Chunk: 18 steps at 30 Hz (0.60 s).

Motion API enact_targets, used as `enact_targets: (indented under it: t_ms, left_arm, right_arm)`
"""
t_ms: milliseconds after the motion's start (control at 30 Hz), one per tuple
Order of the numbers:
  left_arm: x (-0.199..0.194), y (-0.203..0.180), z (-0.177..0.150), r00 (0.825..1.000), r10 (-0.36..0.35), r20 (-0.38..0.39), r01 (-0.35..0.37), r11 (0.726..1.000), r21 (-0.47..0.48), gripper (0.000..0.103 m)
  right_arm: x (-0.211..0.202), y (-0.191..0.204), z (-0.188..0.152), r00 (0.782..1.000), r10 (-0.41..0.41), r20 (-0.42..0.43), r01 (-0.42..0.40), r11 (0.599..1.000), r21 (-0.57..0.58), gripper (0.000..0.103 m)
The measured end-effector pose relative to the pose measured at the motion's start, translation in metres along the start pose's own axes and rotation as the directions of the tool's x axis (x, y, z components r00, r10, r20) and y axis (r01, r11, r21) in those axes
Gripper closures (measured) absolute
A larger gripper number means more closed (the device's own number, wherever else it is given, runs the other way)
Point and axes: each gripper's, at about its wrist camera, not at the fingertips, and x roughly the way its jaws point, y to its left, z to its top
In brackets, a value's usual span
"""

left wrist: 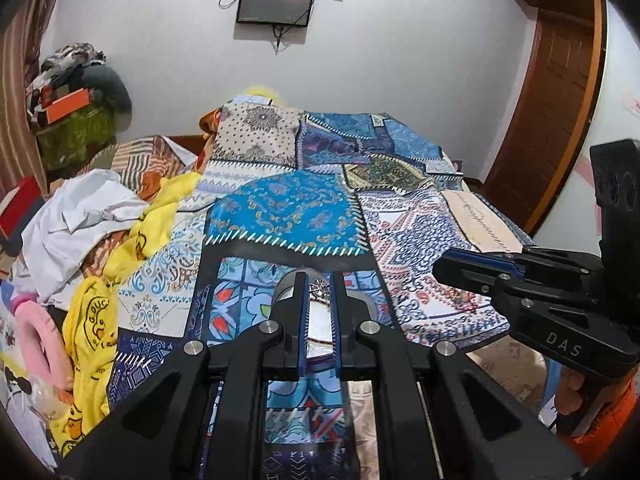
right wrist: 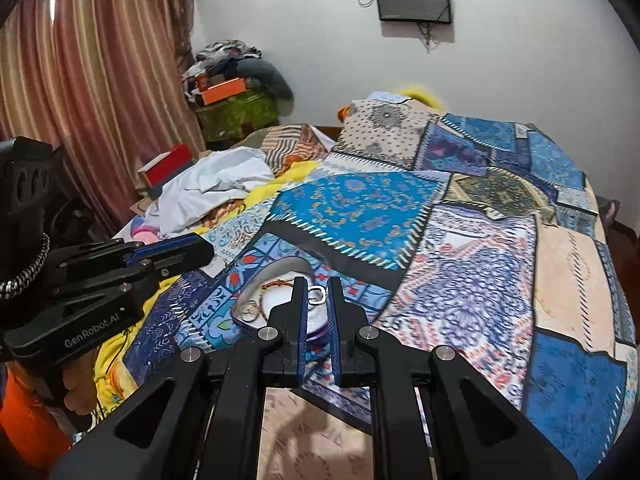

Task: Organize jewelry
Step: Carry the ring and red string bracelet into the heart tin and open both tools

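Observation:
A shallow round dish (right wrist: 280, 267) with a pale rim lies on the patchwork bedspread (right wrist: 460, 248), just beyond my right gripper (right wrist: 318, 285). In it lie a thin brown bracelet (right wrist: 276, 289), small rings (right wrist: 250, 309) and a square silver piece (right wrist: 317, 295) that shows through the narrow gap between the right fingertips. The left wrist view shows the same dish (left wrist: 283, 286) under my left gripper (left wrist: 319, 280), with a sparkly snowflake piece (left wrist: 320, 288) in the gap. Both grippers are shut, side by side, and I cannot tell that either touches the jewelry. Each appears in the other's view: the left gripper (right wrist: 209, 251) and the right gripper (left wrist: 439, 268).
White (left wrist: 80, 216) and yellow (left wrist: 92, 332) clothes are heaped on the bed's left side, with a pink item (left wrist: 36, 332) beside them. A striped curtain (right wrist: 92, 92) hangs at left, a wooden door (left wrist: 560, 92) stands at right, and a screen (left wrist: 274, 2) is on the far wall. An orange sleeve (left wrist: 608, 424) is behind the right gripper.

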Motion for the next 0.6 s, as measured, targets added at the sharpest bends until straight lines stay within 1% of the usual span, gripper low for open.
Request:
enact_targets:
  t_ms: [167, 433, 600]
  left_arm:
    - [0.013, 0.006, -0.007, 0.999, -0.016, -0.030, 0.016, 1.000, -0.018, 0.095]
    - [0.037, 0.013, -0.012, 0.996, -0.052, -0.070, 0.051, 0.998, -0.026, 0.095]
    - [0.048, 0.018, -0.015, 0.994, -0.069, -0.089, 0.066, 0.997, -0.039, 0.095]
  right_arm:
    - [0.017, 0.007, 0.000, 0.999, 0.020, -0.033, -0.021, 1.000, -0.013, 0.095]
    - [0.047, 0.013, -0.008, 0.993, 0.036, -0.113, -0.039, 0.999, -0.016, 0.095]
    - [0.058, 0.016, -0.011, 0.989, 0.048, -0.141, -0.050, 0.999, -0.016, 0.095]
